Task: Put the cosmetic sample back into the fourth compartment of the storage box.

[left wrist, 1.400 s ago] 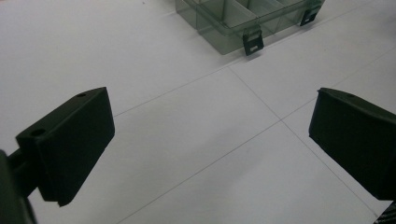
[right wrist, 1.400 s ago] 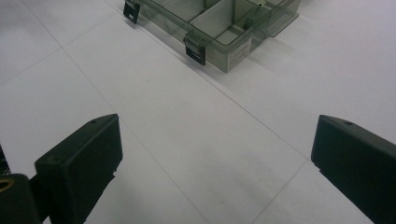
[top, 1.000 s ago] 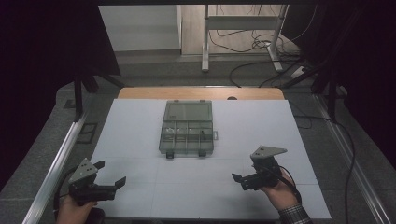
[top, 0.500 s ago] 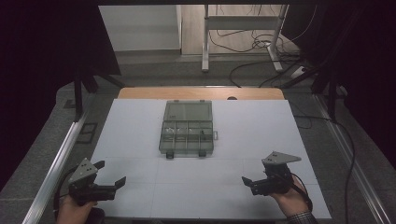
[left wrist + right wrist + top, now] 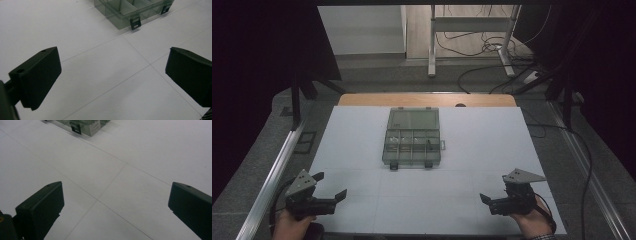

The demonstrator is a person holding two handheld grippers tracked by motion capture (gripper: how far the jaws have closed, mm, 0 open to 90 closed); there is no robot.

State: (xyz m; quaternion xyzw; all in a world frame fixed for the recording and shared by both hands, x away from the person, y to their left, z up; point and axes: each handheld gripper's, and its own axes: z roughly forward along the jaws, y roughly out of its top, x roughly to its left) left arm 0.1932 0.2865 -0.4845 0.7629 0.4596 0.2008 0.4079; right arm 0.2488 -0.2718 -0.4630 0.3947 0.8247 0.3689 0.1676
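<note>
While both the left gripper and right gripper sit spread and empty, the organizer box at twelve o'clock remains latched, untouched.

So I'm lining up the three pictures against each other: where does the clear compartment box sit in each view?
High view: the compartment box lies at the table's middle, far from both tongs.
Left gripper view: at the top edge, right of centre, its near wall and two black latches showing.
Right gripper view: a corner at the top edge, left of centre.
Shared landmark: the black latches on the box's near side.
</note>
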